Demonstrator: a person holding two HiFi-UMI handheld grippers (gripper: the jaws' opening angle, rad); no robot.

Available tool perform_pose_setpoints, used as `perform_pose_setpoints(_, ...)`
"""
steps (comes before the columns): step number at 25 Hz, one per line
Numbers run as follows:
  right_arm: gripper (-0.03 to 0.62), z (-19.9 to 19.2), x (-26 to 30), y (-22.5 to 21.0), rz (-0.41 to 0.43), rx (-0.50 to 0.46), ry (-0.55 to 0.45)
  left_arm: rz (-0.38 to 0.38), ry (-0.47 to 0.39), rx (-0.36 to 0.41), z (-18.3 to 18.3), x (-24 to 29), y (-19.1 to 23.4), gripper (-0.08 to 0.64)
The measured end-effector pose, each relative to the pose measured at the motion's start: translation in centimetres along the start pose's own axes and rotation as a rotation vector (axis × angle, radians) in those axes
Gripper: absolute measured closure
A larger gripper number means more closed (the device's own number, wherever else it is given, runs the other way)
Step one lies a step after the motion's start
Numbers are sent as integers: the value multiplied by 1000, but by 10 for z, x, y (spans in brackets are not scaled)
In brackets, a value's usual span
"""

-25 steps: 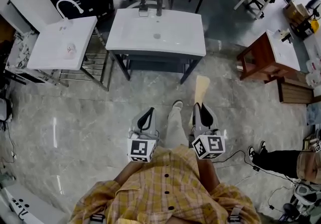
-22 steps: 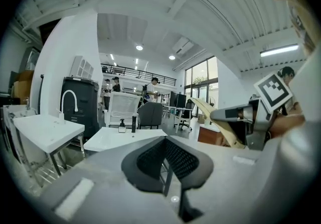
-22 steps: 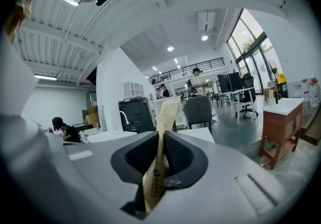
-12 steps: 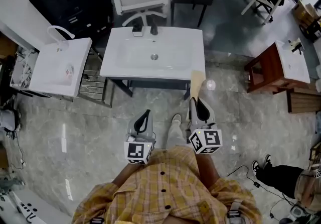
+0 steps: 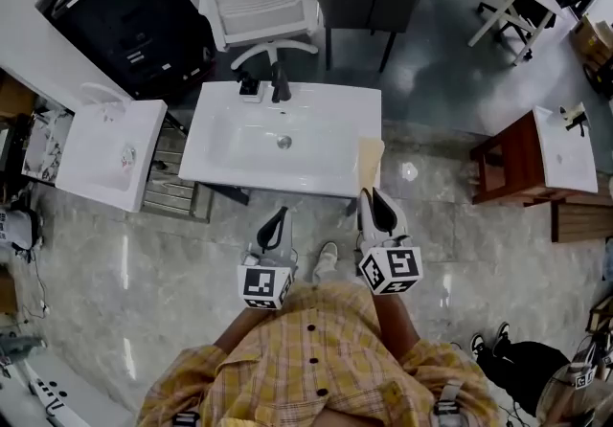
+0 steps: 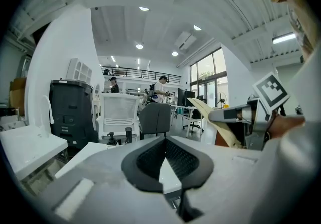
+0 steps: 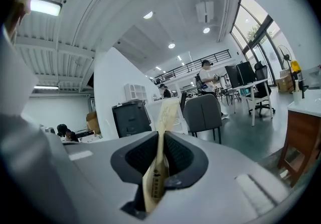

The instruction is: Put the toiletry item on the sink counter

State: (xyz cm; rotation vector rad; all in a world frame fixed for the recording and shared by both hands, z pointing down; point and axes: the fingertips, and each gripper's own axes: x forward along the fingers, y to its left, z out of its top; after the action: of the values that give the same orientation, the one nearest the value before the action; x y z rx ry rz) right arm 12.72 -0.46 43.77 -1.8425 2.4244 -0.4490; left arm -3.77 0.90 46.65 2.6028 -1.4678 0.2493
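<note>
Toiletry packet point(image 5: 371, 165), flat, tan: pinched upright by right gripper point(image 5: 374, 212), seen against front right corner of sink counter point(image 5: 230, 162), at 1 o'clock. Left gripper point(image 5: 275, 226) pressed together, empty. Carry step judged in hand; next, packet to be lowered onto bare counter and released.

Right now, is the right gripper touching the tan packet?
Touching. The right gripper view shows the right gripper with its jaws pinched shut on the tan packet, which sticks out past them.
</note>
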Motion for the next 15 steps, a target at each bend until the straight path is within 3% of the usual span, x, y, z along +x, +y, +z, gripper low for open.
perform_pose_setpoints(7,549,6,30,-27,57,2,26,36,57,5,-4,21,-1,558)
perform_pose_setpoints(15,549,14,47,-44,103,-69,23,39,79,12,-4,34,-10,558)
